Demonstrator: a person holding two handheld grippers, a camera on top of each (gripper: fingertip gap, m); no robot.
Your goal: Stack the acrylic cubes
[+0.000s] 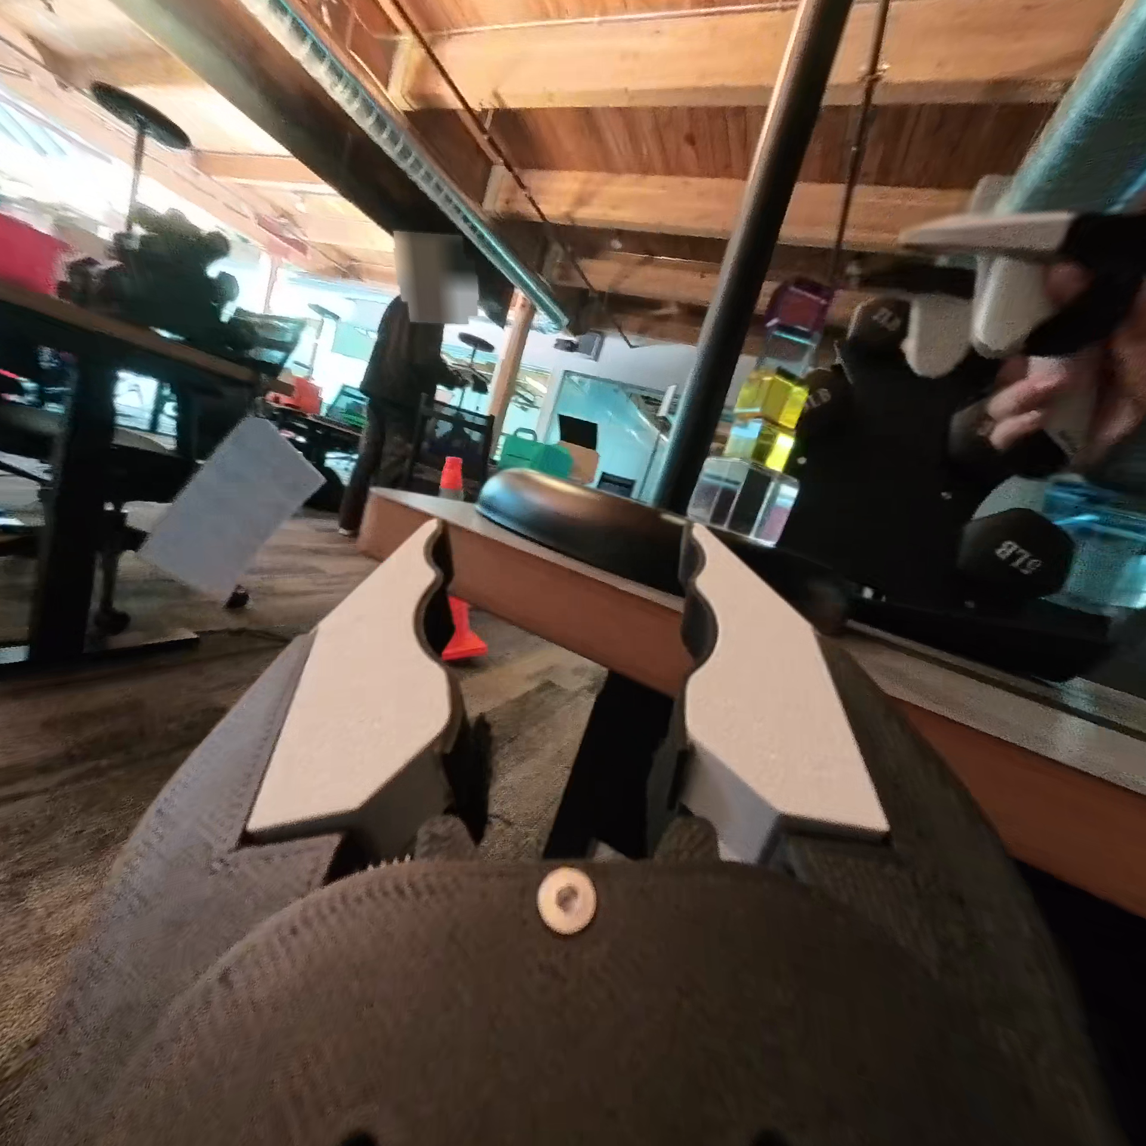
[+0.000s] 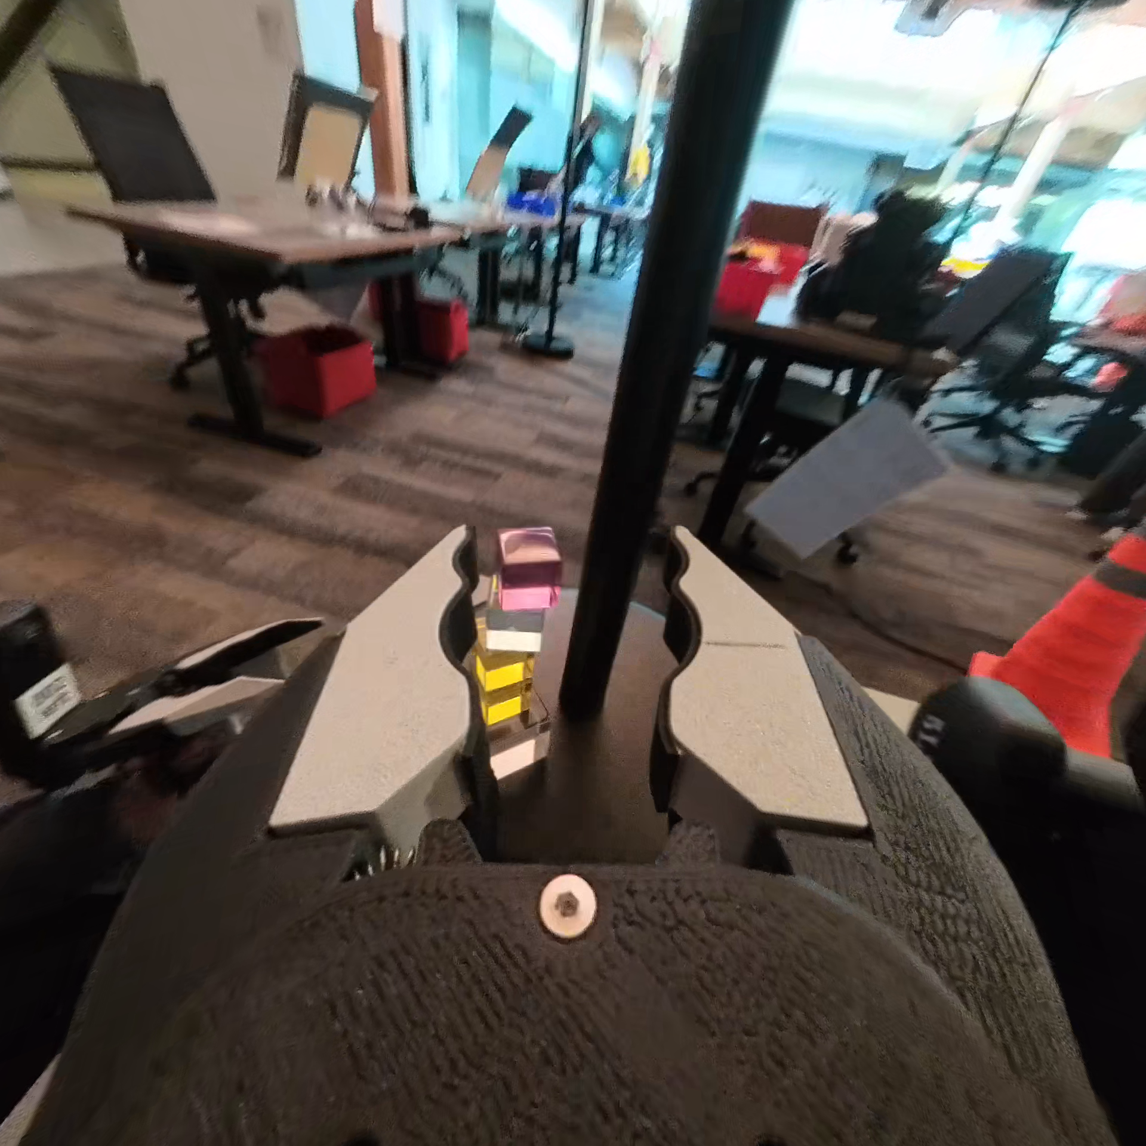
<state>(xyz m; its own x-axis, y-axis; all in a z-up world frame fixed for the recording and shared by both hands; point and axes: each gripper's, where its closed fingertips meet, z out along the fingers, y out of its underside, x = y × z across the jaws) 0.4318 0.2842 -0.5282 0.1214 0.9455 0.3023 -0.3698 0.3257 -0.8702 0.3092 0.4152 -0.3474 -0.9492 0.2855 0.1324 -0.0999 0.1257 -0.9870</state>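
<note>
Left gripper [image 1: 561, 580]: matte pale fingers with scalloped inner edges, spread wide, nothing between the pads; aimed low at the orange-brown edge of a dark-topped table [image 1: 558, 586], tips just short of that edge. On the tabletop beyond, a smooth black domed stand base [image 1: 558, 508] with a round black pole [image 1: 744, 279] rising from it. To the right of the pole, a stack of glossy see-through acrylic cubes [image 1: 766, 403], clear at the bottom, yellow in the middle, purple on top, square-edged and slightly offset from one another. Beside the stack, black hex dumbbells [image 1: 1017, 558] with a dull rubbery skin. Right gripper [image 2: 567, 577]: same pale scalloped fingers on a coarse black printed body, jaws parted wide, pads pressing on nothing; purple cube [image 2: 529, 567] standing at the top of the stack just inside the left fingertip, a thin gap visible between cube and pad, the black pole closer to the right finger but apart from it. Open room mostly on the carpeted floor [image 2: 248, 527] past the table edge; orange traffic cone [image 2: 1079, 651] near on the right, the other gripper's fingers low on the left.
</note>
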